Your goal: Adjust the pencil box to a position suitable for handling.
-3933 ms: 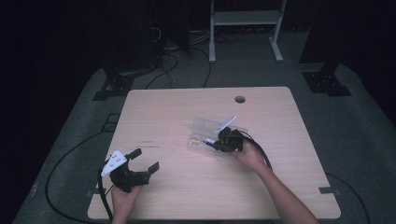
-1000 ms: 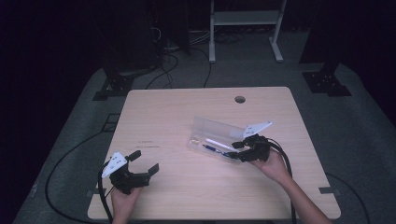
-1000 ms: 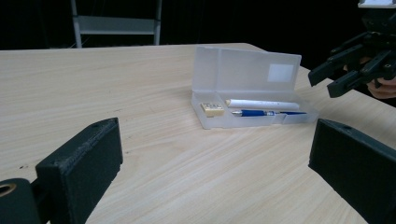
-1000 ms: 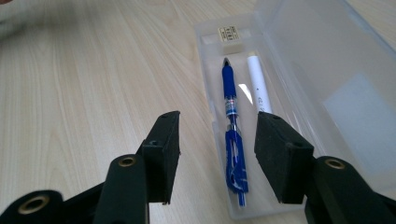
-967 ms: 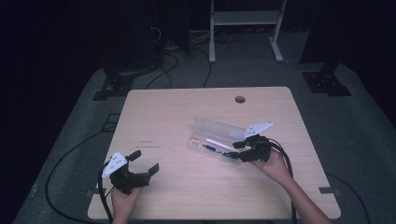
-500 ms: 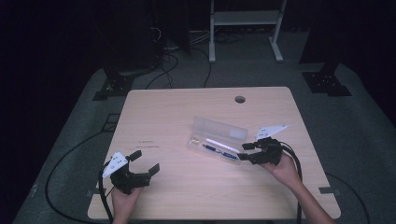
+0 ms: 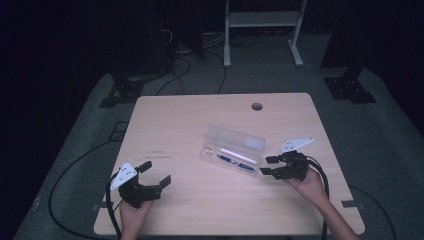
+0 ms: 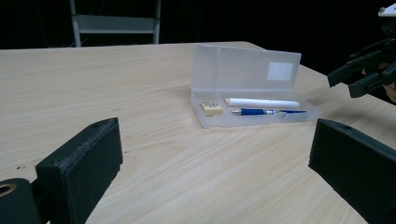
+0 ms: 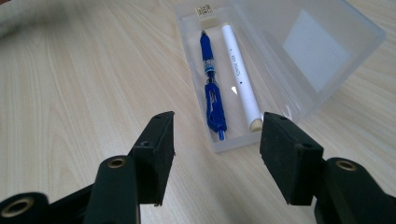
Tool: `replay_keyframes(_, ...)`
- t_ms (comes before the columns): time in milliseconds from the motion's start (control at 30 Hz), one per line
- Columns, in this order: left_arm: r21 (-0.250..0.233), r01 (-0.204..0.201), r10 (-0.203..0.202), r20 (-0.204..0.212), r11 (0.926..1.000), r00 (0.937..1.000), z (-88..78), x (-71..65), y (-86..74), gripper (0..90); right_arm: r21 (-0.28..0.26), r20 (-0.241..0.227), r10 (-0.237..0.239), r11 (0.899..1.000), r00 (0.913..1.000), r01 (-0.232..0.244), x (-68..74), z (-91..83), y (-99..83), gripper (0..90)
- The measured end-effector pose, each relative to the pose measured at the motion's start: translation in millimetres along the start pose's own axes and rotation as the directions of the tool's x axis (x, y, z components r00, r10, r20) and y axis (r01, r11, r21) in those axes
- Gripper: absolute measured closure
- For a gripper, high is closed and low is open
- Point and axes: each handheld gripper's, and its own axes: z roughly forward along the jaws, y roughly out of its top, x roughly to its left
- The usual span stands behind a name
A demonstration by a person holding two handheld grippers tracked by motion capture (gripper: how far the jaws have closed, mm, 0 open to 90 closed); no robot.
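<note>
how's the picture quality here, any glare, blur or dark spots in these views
High view: dim, the room around the table nearly black, the gripper jaws soft. Left gripper view: brighter; the open clear case is fairly sharp, while the near jaws are blurred. Right gripper view: a small glare spot beside the white pen, the blue pen crisp, the near jaws a little soft.

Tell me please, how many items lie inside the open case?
3. A white pen lies along the side next to the lid, a blue pen lies beside it, and a small eraser sits at one end of the case. Nothing seems hidden.
</note>
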Motion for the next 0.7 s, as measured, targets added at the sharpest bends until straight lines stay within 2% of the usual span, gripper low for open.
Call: replay_keyframes(700,0.001,-0.003,0.003,0.001,1.0,1.0,0.4,-0.6,0.1,1.7,0.001,0.03,0.039,0.999,0.9988,-0.039,-5.1,-12.6,-22.8,41.7)
